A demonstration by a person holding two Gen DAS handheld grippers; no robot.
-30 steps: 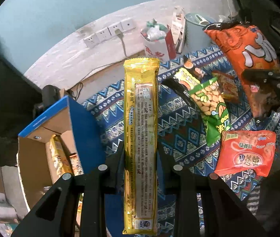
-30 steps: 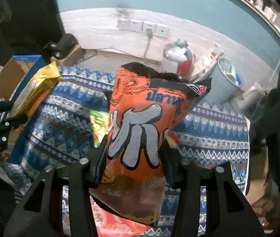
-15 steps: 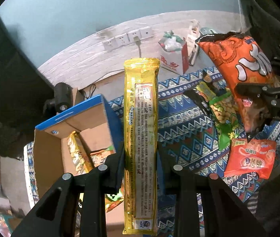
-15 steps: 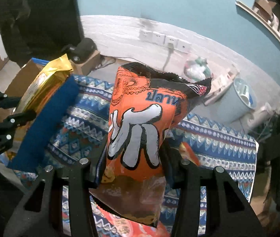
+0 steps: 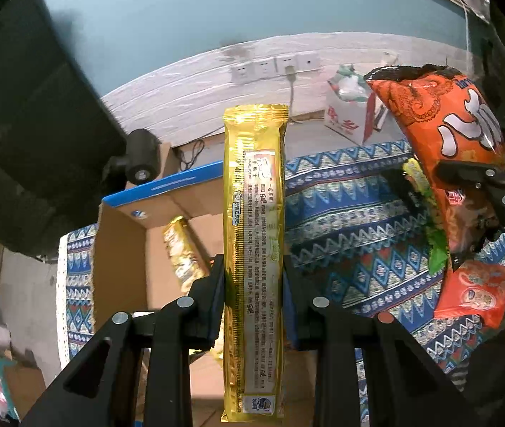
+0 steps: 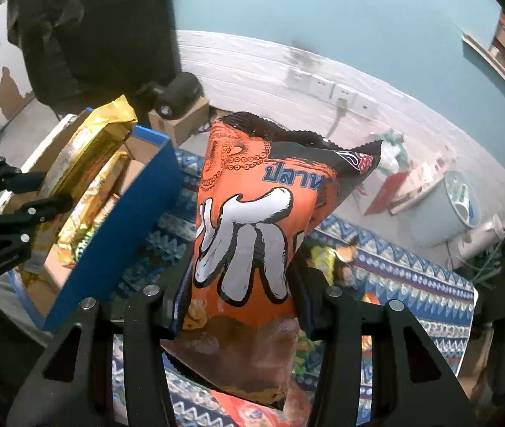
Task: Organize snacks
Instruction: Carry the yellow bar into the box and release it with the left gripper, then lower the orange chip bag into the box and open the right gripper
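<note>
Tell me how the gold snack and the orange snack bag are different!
The gold snack is long, thin and flat; the orange snack bag is wide and puffy. The left gripper holds the gold one, the right gripper the orange one. Both are pinched upright.

I am holding both grippers pitched steeply downward, the left gripper [image 5: 252, 277] clamped tight, the right gripper [image 6: 241, 284] gripping wider.

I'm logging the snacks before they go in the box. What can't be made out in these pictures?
- Cardboard box contents: left wrist view, largely hidden behind the gold packet.
- Green snack bag: mostly covered by the orange bag.
- Gold packet's print: too small to read.
</note>
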